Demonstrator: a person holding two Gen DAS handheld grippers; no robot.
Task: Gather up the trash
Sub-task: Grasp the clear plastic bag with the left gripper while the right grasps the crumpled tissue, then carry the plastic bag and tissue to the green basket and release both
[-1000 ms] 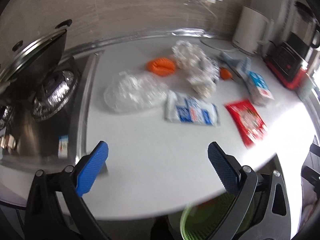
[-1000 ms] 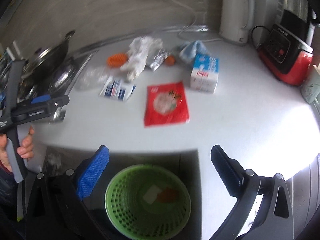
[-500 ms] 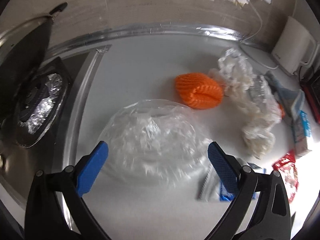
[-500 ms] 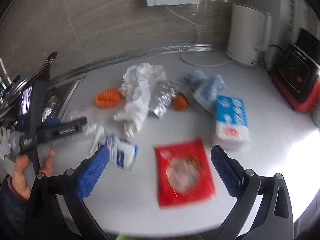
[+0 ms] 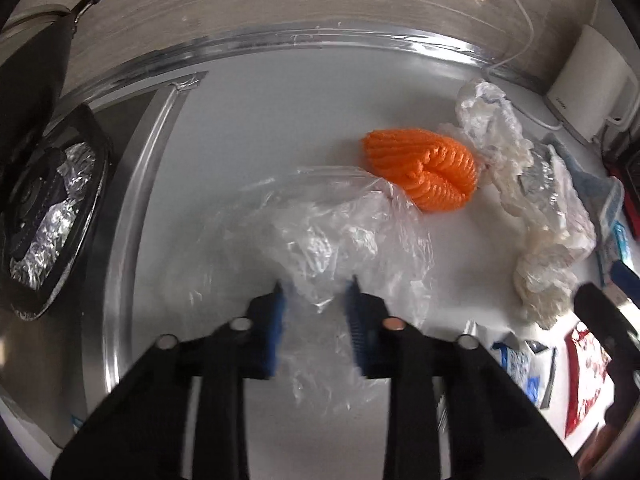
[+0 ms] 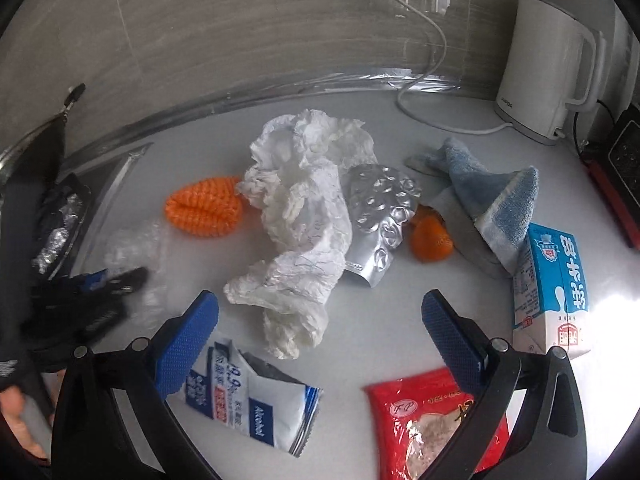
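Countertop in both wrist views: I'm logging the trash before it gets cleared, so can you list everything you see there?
clear plastic bag: one, transparent, near the stove, between the closing left jaws
foam fruit net: one, orange, behind the bag
crumpled paper: one, white, centre
foil sheet: one, silver, right of the paper
orange peel: one, orange, beside the foil
cloth: one, blue, right of the peel
milk carton: one, blue and white, far right
wipe packet: one, white and blue, front
snack packet: one, red, front right
kettle: one, white, back right
stove burner: one, black, foil-lined, left
left gripper: blue pads
right gripper: blue pads, open, empty
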